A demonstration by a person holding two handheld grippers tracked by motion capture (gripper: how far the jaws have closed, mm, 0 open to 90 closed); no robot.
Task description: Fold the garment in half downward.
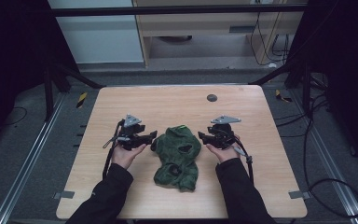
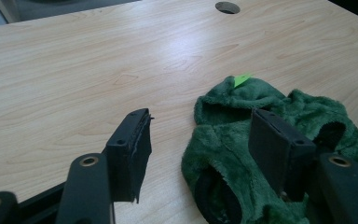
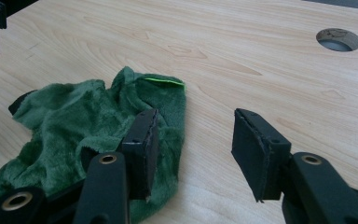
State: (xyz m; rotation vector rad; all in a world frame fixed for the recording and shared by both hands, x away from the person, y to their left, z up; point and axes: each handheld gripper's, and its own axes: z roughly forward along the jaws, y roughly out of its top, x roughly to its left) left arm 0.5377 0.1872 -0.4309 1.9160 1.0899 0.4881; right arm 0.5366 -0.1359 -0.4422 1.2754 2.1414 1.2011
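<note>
A crumpled dark green fleece garment (image 1: 177, 158) with a bright green tag lies on the wooden table (image 1: 242, 177), between the two hands. My left gripper (image 1: 151, 138) sits at its left edge and is open. In the left gripper view, one jaw of the left gripper (image 2: 200, 115) is over the fleece (image 2: 242, 107) and the other over bare wood. My right gripper (image 1: 201, 137) stands open at the garment's right edge. In the right gripper view, the right gripper (image 3: 196, 116) has its left jaw above the fleece (image 3: 74, 112). Nothing is pinched in either one.
A round cable hole (image 1: 211, 97) is set in the table near its far edge. Metal frame rails and black cables run along the floor on both sides. A pale cabinet stands beyond the table.
</note>
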